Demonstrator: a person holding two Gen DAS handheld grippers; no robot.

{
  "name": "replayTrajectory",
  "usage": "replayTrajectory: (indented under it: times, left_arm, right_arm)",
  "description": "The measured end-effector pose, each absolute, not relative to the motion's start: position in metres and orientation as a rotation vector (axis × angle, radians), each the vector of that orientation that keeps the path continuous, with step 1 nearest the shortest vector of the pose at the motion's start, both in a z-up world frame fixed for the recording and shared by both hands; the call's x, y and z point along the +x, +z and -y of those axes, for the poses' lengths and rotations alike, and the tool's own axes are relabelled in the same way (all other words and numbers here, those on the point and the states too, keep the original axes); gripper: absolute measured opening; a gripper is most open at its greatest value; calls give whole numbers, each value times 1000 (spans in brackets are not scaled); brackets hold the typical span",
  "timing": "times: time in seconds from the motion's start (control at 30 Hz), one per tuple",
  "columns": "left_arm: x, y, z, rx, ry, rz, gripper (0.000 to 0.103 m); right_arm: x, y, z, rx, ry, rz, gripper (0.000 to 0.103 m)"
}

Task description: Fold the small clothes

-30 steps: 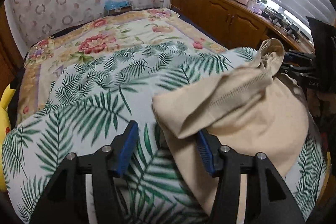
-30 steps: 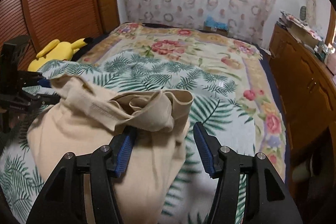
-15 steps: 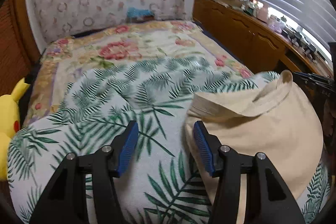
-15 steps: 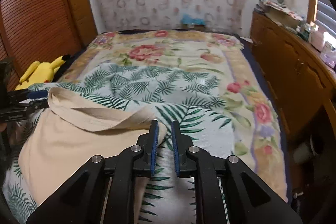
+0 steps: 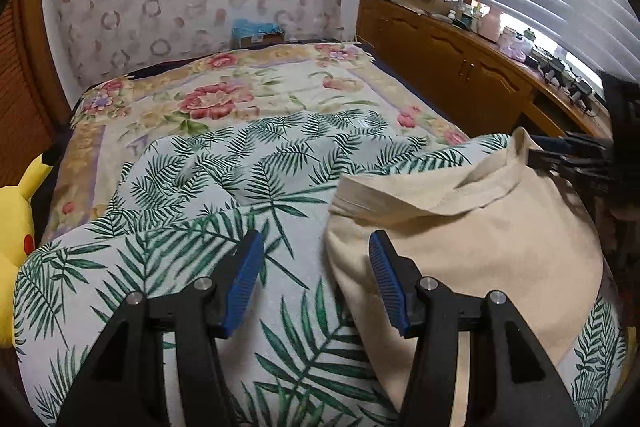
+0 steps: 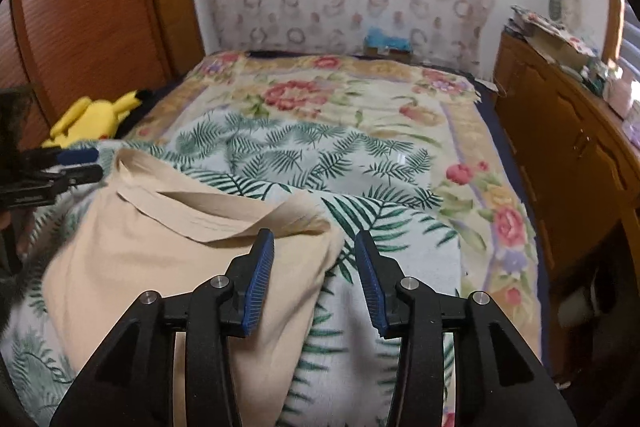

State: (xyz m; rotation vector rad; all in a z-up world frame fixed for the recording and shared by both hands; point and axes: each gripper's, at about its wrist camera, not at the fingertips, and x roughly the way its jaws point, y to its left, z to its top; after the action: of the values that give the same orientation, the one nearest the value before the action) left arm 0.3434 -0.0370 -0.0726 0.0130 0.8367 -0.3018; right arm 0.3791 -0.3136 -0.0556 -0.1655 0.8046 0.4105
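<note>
A small cream garment [image 5: 460, 247] lies on the palm-leaf blanket [image 5: 224, 187], its top edge folded over in a loose band. My left gripper [image 5: 314, 267] hovers open at the garment's left edge, the right finger [image 5: 384, 275] above the cloth, nothing pinched. In the right wrist view the same garment [image 6: 160, 267] sits at lower left. My right gripper [image 6: 314, 259] is over its right corner and its jaws are opening; the corner lies between them, untouched by the pads. Each gripper shows in the other's view: the right gripper [image 5: 536, 151], the left gripper [image 6: 94, 163].
The bed carries a floral quilt [image 6: 340, 99] beyond the palm-leaf blanket. A yellow plush toy [image 6: 96, 115] lies by the wooden wardrobe [image 6: 92, 7] on the left. A long wooden cabinet [image 5: 460, 75] with clutter on top runs along the right side under the blinds.
The bunched, raised top of the garment has come down into a flat fold. The right gripper shut near the cloth's corner and has spread apart again. The left gripper stayed open.
</note>
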Motion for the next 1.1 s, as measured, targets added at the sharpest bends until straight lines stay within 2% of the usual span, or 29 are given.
replayTrajectory:
  times: [0.07, 0.1, 0.17, 0.27, 0.5, 0.6, 0.63, 0.67, 0.73, 0.83, 1.1]
  left_arm:
    - [342, -74, 38, 14, -305, -843, 54]
    - [342, -75, 39, 16, -308, -847, 54]
    - [342, -78, 40, 20, -310, -855, 54]
    - [340, -79, 40, 19, -309, -858, 54]
    - [337, -80, 39, 13, -303, -859, 54]
    - [336, -81, 39, 4, -313, -863, 54]
    - [336, -82, 39, 0, -318, -866, 54]
    - [335, -82, 40, -4, -327, -870, 54]
    - [335, -82, 42, -5, -336, -872, 54]
    - [334, -83, 46, -7, -355, -881, 54]
    - [339, -91, 52, -28, -387, -923, 54]
  right_arm:
    - [387, -59, 310, -175, 427, -809, 41]
    - [390, -60, 308, -172, 456, -810, 38]
    - [394, -60, 304, -162, 506, -808, 8]
    - [398, -54, 311, -106, 504, -754, 2]
    - [407, -58, 328, -93, 272, -779, 1]
    - [400, -53, 331, -78, 303, -789, 19]
    - [397, -50, 331, -80, 309, -789, 32]
    - [391, -46, 332, -81, 314, -788, 50]
    - [379, -43, 332, -67, 338, -786, 61]
    - [362, -45, 324, -75, 359, -808, 67]
    - [344, -72, 318, -31, 348, -911, 70]
